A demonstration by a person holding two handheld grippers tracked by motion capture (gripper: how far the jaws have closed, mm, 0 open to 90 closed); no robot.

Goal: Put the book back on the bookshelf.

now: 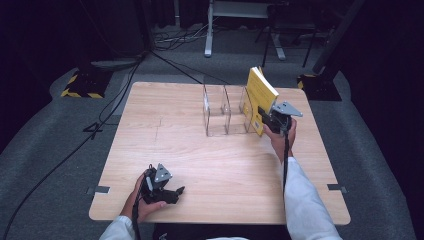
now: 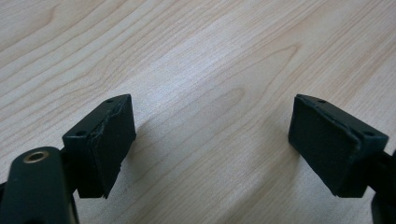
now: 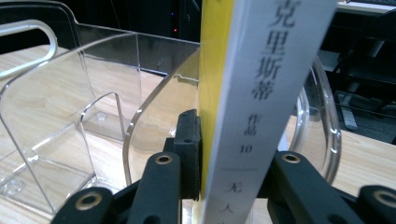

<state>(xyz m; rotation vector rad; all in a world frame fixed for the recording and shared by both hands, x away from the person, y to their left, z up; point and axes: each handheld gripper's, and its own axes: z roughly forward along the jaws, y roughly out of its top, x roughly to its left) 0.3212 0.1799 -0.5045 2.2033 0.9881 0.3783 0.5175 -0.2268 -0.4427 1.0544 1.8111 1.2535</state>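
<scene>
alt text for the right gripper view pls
The right tool clamps a yellow book upright by its white spine, printed with Chinese characters, its jaws pressed on both covers. Behind and to the left stands a clear plastic rack with dividers on a light wooden table; the background is dark.

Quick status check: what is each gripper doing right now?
Left gripper: open, holding nothing, over the table.
Right gripper: shut on the yellow book at the clear rack.
</scene>
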